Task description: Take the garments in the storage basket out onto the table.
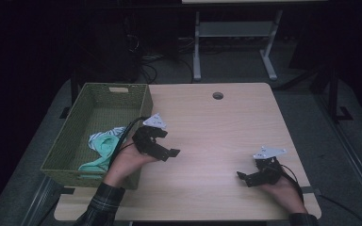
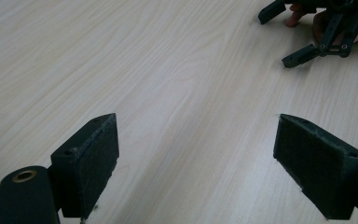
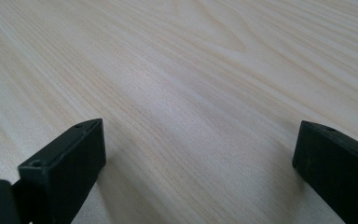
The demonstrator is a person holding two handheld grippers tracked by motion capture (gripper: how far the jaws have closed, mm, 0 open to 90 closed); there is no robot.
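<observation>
On the light wooden table (image 1: 217,127), at its left edge, stands a green woven basket (image 1: 143,106). Inside it lies a bundle of cloth (image 1: 104,142), striped white and mint green. My left gripper (image 1: 168,143) hovers just right of the basket, over bare table. In the left gripper view, my left gripper (image 2: 196,154) is open, with only wood grain between the black jaws. Near the front right of the table, my right gripper (image 1: 246,172) points left. It is open in the right gripper view (image 3: 198,158) and holds nothing. The left gripper view also shows the right gripper (image 2: 277,39) farther off.
A round cable hole (image 1: 218,95) sits near the table's far edge. Beyond the table, the legs of a white desk frame (image 1: 197,52) stand on a dark floor among cables. The room around is dim.
</observation>
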